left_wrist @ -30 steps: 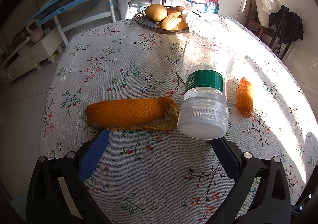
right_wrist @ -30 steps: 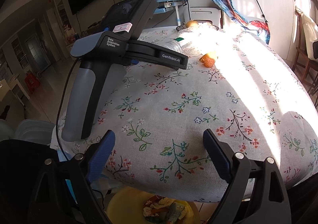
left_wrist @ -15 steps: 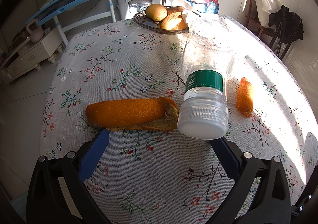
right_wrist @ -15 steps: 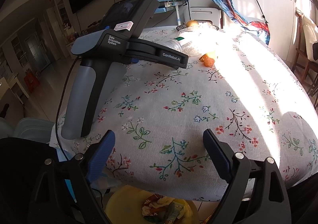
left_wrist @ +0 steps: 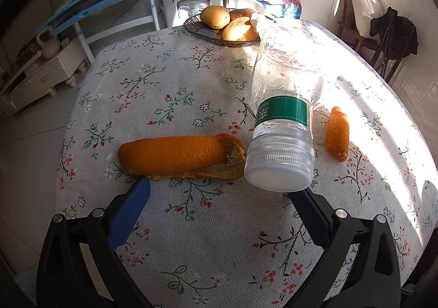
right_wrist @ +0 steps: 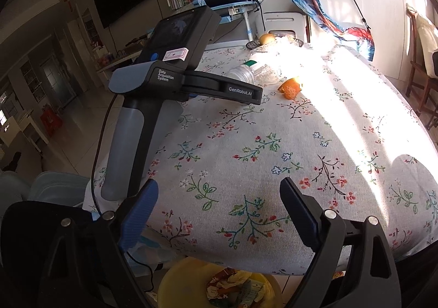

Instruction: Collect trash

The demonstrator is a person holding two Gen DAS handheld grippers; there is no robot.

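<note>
Trash lies scattered on the bench [left_wrist: 169, 83], a round top under a woven floral cloth: a long curl of orange peel [left_wrist: 178, 156], pebbled outside and fibrous along its torn edge, sits at 11 o'clock from the left claw [left_wrist: 219, 193], and a clear, ribbed plastic bottle [left_wrist: 284, 116] with a green label lies on its side at 1 o'clock, its white cap toward the camera and nearly touching the peel. A smaller peel piece [left_wrist: 338, 134] rests just beyond, at 2 o'clock. The left claw is released, blue pads spread wide and low over the cloth, likely so it can straddle the peel or the cap. The right claw [right_wrist: 217, 204] is also released and empty, hanging at the near edge above a yellow bin [right_wrist: 216, 283] already holding wrappers, probably parked there for drop-offs
</note>
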